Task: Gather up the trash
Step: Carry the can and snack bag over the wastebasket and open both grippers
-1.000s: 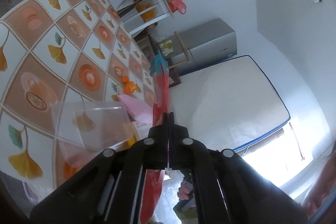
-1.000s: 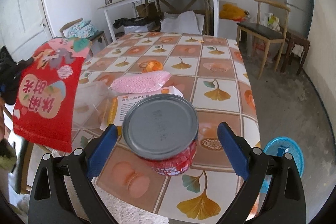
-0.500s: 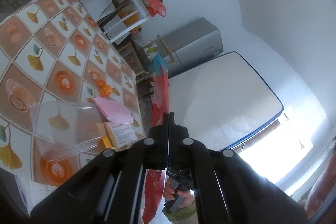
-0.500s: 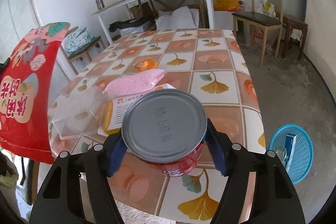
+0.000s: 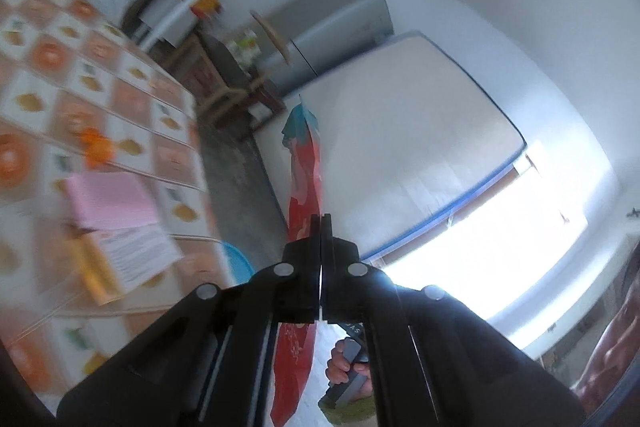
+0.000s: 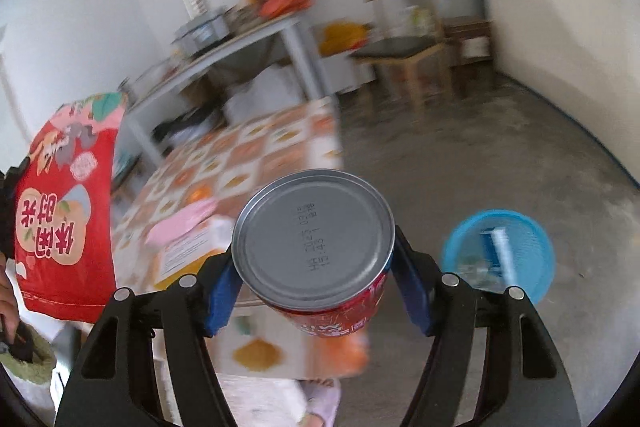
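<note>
Trash now hangs in both grips, clear of the worktop (image 6: 248,155), whose tiled cloth runs from centre toward nine o'clock in the right wrist view. Largest is the red snack bag (image 6: 64,215), at nine o'clock there; in the left wrist view it shows edge-on, pinched flat in the fully closed left hand-held gripper (image 5: 321,223). Next comes the blue basket (image 6: 532,259) on the floor at three o'clock, some packaging already lying in it. Then the red can (image 6: 316,247) at centre: the right hand-held gripper (image 6: 314,267) has just closed its blue pads onto the can's sides, and where the can stood on the cloth a second ago it is now lifted, with the room swung round so the basket sits nearer. The pick looks done; I judge the carry to the basket is under way. A pink cloth (image 6: 180,223) and a printed box (image 6: 192,251) lie on the worktop, seemingly awaiting collection.
</note>
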`<state>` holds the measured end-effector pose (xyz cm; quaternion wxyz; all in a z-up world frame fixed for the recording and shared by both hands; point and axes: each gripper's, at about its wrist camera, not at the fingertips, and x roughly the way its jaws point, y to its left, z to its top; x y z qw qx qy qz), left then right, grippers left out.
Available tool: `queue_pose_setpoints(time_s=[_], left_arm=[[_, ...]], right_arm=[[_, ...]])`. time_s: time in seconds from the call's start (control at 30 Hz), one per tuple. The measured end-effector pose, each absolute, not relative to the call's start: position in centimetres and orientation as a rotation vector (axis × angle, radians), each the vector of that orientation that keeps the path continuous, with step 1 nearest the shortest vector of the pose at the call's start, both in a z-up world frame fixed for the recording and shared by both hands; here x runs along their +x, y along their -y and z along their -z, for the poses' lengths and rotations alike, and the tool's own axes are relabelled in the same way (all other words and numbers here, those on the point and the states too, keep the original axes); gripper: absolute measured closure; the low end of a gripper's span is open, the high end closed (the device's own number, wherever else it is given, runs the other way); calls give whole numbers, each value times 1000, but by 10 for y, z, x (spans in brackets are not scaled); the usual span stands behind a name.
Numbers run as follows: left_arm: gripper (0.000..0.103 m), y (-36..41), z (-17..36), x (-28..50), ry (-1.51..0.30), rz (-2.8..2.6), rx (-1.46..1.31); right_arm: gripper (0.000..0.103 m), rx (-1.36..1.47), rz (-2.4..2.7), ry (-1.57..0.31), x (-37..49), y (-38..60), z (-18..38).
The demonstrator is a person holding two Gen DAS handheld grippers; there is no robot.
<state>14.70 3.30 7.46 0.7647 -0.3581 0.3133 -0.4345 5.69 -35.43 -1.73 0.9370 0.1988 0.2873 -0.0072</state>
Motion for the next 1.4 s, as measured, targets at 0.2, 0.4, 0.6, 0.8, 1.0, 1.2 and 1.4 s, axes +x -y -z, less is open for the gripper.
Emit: queue_pose_setpoints(time_s=[0.2, 0.4, 0.6, 0.8, 1.0, 1.2, 1.4], left_arm=[[103, 70, -81, 188, -775, 1044, -673], [103, 172, -66, 218, -871, 1042, -532], [103, 249, -26, 244, -983, 978, -451], [103, 314, 21, 268, -1085, 947, -403], [103, 384, 60, 283, -1165, 964, -325], [70, 433, 100, 295, -1158, 921, -200], [58, 422, 128, 299, -1234, 833, -228]], right_arm=[[37, 497, 237, -571, 18, 429, 32], [37, 619, 366, -599, -1, 486, 70], [37, 685, 373, -667, 22, 512, 111], [37, 750, 387, -701, 35, 528, 142], [37, 784, 431, -724, 15, 538, 160], [37, 806, 472, -757, -9, 543, 175], [37, 804, 478, -773, -19, 543, 184]])
